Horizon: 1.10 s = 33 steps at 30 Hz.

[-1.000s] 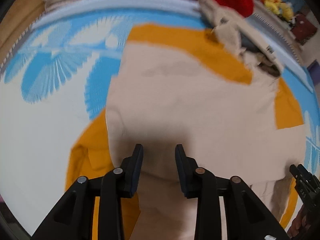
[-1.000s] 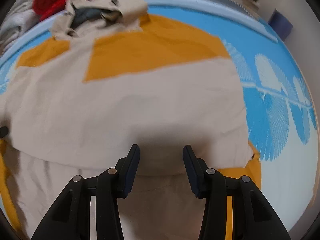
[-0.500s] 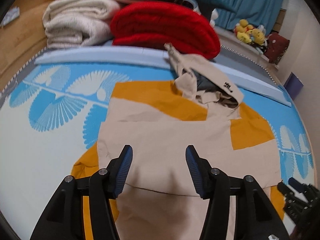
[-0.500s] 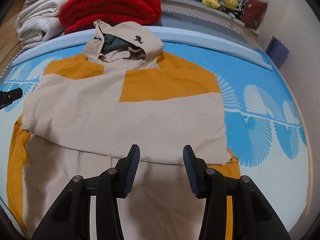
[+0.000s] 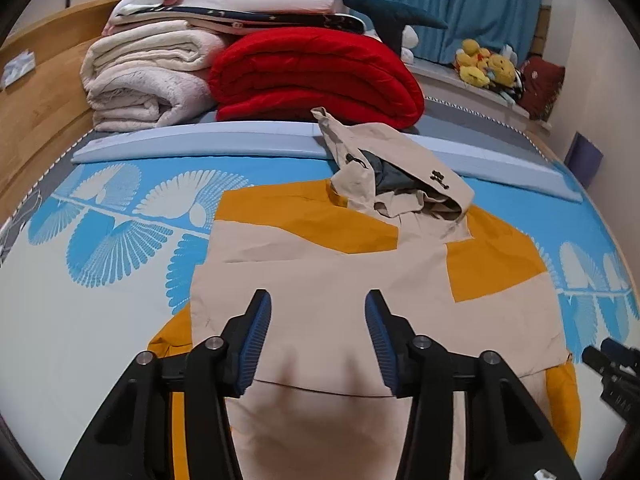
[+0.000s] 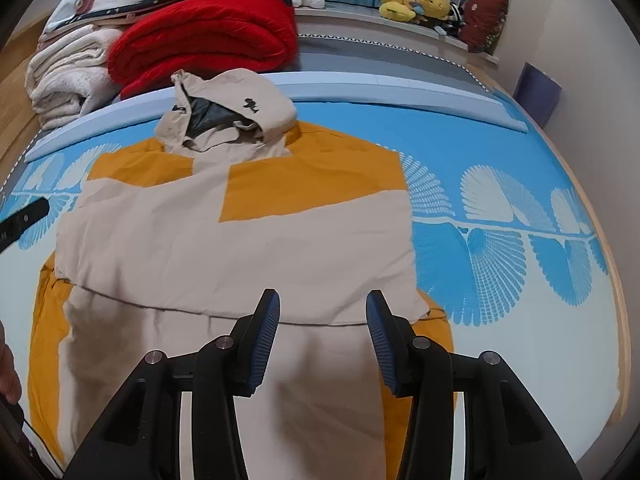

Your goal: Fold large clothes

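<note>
From the left wrist, the left gripper (image 5: 316, 336) is seen empty above the beige and orange hooded jacket (image 5: 320, 280) spread flat on the blue patterned bed (image 5: 100, 240); its jaws were just narrowed a bit with nothing between them. From the right wrist, the right gripper (image 6: 322, 336) is held released too, over the jacket's folded-up hem.

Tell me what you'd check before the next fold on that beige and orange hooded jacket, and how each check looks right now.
1. Left gripper empty, jaws apart after some opening and closing: ok.
2. Right gripper empty, jaws apart: ok.
3. Jacket lying flat on the bed, sides folded inward: ok.
4. Hood flattened: not ok, it lies crumpled and open.
5. Bottom hem reachable: cannot tell, it runs below both views.
6. Red blanket clear of the jacket: cannot tell, the hood tip overlaps it in view.
</note>
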### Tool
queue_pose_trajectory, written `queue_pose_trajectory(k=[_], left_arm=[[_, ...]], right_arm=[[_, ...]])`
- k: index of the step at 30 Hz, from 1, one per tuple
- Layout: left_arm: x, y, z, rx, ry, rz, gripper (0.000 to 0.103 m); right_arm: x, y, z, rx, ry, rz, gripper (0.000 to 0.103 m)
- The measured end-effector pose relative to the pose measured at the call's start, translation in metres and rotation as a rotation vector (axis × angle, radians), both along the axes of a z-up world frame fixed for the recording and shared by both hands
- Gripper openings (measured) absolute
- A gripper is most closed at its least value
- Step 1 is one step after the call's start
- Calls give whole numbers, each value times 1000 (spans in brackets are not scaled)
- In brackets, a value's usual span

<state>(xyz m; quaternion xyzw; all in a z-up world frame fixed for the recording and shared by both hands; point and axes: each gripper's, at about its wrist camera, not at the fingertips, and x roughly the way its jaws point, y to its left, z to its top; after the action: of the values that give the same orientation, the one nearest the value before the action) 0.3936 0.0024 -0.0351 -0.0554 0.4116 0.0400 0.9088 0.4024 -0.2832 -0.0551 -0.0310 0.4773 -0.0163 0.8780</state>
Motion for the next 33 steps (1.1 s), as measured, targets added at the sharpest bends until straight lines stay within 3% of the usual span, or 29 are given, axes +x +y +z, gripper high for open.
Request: queue_pose_trajectory(k=[5,7,8,11,18,22,26,33], left_arm=[[13,2,6,9,2,-38,39],[31,4,8,27,3,-38,36],[41,5,8,21,8,-41,33],[94,12,6,2,21,-55,31],[227,29,-14,-5,51,-56,31],[298,52,-37,-121,84,6,31],[351,64,-53,-139,75,57,31],[415,91,-80,-344,110,139,32]], right_arm=[[8,-14,1,48,12,-14,45],[12,-22,2,74,12,-17,30],[13,-24,2,80,14,-17,14],[19,-32,1,101,10,-35,9],[34,-36,-10,122,33,-39,11],[43,-35,-19,115,51,-52,15],[48,-33,-27,101,59,-69,17],[56,-23,-41,88,83,-55,17]])
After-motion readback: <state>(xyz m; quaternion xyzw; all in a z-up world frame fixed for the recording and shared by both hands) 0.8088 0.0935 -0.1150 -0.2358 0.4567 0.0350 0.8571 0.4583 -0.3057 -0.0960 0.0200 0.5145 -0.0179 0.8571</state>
